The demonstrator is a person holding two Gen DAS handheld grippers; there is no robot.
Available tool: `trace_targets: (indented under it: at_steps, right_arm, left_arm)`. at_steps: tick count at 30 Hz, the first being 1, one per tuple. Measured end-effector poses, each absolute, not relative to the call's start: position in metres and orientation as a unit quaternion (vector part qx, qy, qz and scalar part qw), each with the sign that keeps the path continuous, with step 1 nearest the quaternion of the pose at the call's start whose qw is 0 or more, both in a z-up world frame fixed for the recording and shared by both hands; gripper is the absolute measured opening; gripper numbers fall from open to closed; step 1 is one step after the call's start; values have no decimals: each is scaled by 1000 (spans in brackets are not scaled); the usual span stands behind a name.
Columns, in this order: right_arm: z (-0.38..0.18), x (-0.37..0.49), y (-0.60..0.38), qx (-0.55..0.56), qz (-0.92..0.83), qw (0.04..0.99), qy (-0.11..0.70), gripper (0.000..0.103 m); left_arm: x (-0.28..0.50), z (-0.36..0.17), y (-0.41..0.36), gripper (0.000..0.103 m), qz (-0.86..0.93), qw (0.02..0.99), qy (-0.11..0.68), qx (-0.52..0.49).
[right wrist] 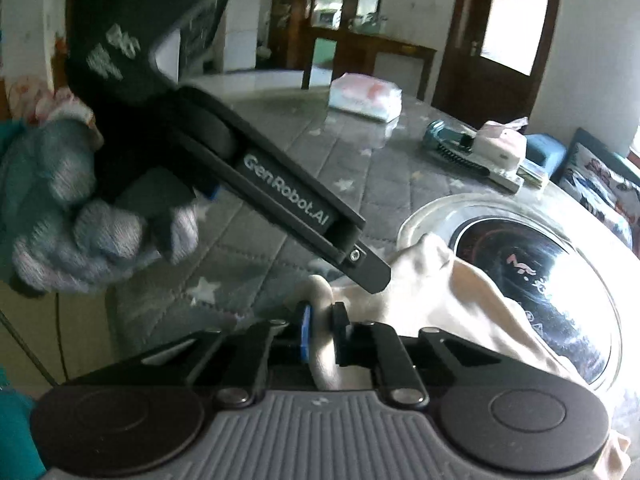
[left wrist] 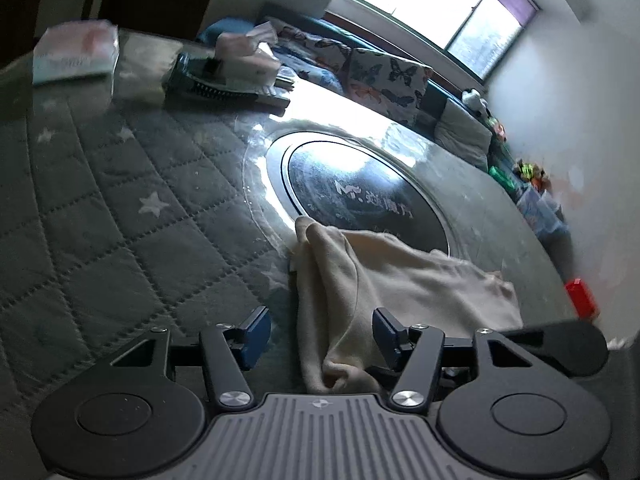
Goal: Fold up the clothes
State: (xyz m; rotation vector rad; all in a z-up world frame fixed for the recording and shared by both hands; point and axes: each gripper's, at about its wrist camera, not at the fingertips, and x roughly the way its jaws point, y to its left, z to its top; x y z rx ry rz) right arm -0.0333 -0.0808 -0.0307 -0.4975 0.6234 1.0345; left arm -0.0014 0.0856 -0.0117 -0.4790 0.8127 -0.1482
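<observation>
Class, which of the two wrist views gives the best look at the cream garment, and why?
The left wrist view: the cream garment lies spread across the table, between the open left gripper. The right wrist view shows only a bunched part, pinched by the right gripper.

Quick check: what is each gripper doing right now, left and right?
Left gripper: open, with the cream garment lying between its fingers, not pinched.
Right gripper: closed on a fold of the garment.
</observation>
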Motion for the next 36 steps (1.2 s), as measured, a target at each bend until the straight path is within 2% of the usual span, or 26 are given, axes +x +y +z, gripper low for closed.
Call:
trace_targets:
  at_steps: [14,25,26,27,30,36]
  right_arm:
    - [-1,-22,-114,-155,477,819,278,6]
    - [0,-26,-114,-146,487,817,274,6]
    - [0,-27,-115,-145,487,817,274,6]
    - [0,-27,-115,-144,488,816,274,6]
    - [-1,-28,-116,-141,491,814,278,5]
    - [0,-24,-129,-132,480,819,286,8]
  left_arm:
    - [29,-18,85,64,-62,839,417,-343]
    - [36,-25,81,62,-59,827,426,-361]
    - [36,-26,81,53,-59,826,427,-363]
    - [36,-27,81,37,-58,825,428,-365]
    - [38,-29,81,18,-57,821,430,-370]
    - [32,-28,82,16,-59,831,422,-358]
